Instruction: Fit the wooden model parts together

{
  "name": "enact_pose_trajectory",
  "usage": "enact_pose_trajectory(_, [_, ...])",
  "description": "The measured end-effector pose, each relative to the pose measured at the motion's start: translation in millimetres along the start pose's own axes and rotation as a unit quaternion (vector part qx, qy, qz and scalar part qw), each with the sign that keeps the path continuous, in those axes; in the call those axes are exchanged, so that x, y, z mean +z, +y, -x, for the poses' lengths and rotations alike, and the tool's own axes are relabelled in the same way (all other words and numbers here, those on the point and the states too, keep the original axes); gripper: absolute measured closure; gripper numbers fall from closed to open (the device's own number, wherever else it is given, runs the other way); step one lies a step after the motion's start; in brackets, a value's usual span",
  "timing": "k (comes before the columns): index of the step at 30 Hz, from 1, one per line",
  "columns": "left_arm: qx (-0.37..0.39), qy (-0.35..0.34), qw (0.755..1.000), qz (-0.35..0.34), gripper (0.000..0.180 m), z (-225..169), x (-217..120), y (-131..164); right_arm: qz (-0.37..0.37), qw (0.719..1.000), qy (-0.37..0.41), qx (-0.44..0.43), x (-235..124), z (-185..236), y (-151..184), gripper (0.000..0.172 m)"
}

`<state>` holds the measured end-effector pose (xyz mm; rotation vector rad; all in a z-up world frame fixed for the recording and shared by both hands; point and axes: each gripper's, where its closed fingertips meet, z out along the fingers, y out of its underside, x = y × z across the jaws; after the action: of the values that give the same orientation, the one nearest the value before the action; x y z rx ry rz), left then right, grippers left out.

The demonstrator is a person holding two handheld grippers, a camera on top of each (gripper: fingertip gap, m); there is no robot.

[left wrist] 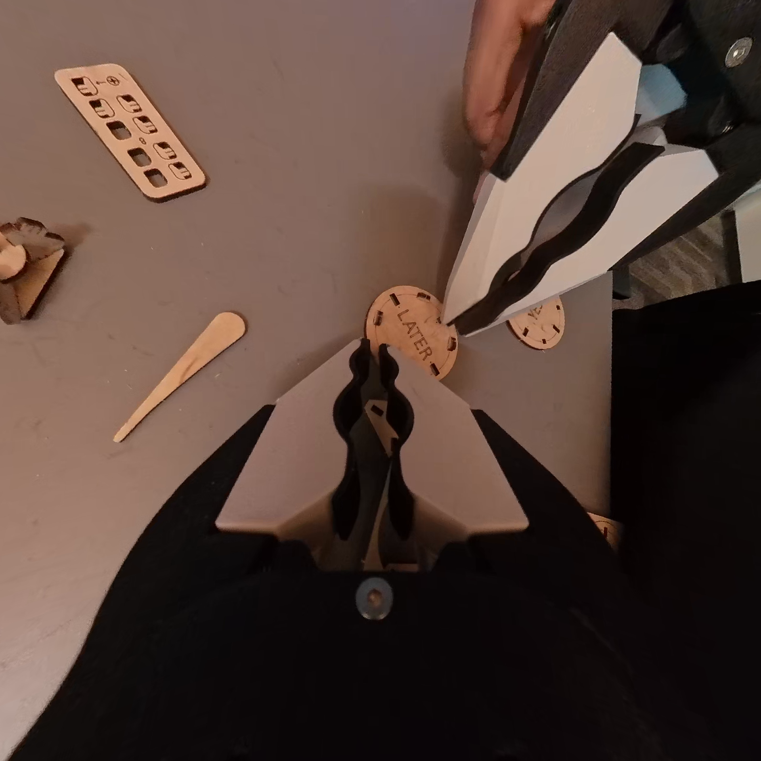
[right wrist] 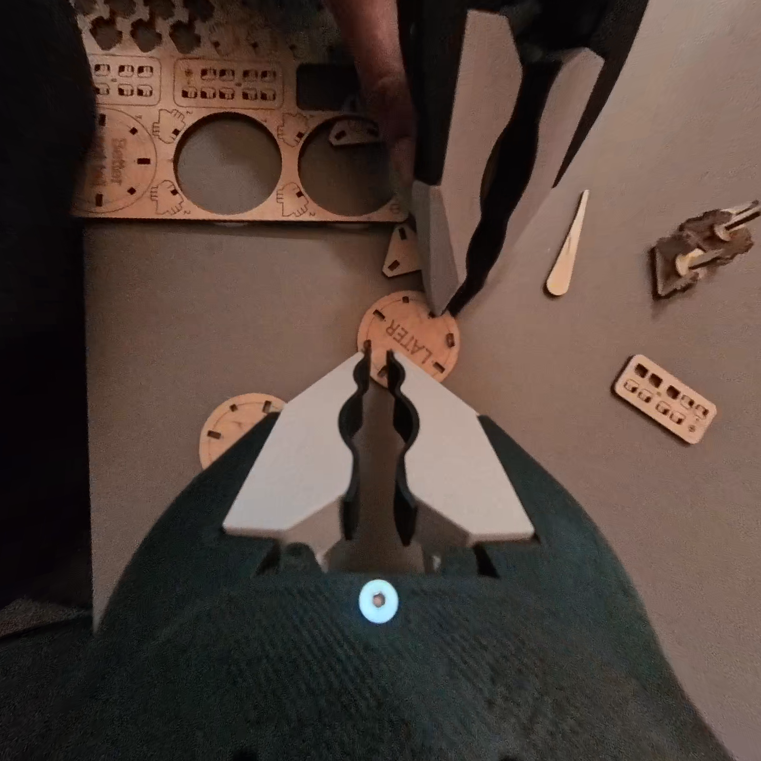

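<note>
Grey worktop carries all parts; a cut-out sheet lies at its far edge as seen from my right side.

Both of my tools meet at one flat round disc from opposite sides.
- My left hand-held gripper is clenched on a small pale slotted piece, seated deep between the pads. The disc lies just ahead of its tips and slightly right, and the tips sit at the disc's rim.
- My right hand-held gripper is released: its pads are narrowly parted with nothing between them, and its tips are over the near rim beside a slot.

Neither is clearly nearer. The disc has no long axis. A second disc lies under my right tool.
</note>
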<state>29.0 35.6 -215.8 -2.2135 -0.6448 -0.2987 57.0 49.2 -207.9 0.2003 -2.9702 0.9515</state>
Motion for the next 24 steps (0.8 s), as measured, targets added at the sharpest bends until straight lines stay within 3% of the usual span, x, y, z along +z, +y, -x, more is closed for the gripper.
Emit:
enact_pose_trajectory(7, [0.003, -0.003, 1.000, 0.000, 0.176, 0.0, 0.0, 0.1, 0.027, 0.996, -0.084, 0.017, 6.4, 9.8, -2.2, 0.167])
enact_pose_trajectory(16, [0.002, -0.001, 1.000, 0.000, 0.176, 0.0, 0.0, 0.0, 0.077, 0.994, -0.069, -0.028, 9.0, 6.1, 0.7, 0.165])
enact_pose_trajectory(24, [0.001, 0.000, 1.000, 0.000, 0.176, 0.0, 0.0, 0.1, 0.100, 0.993, -0.042, -0.049, 9.8, 9.7, 0.0, 0.152])
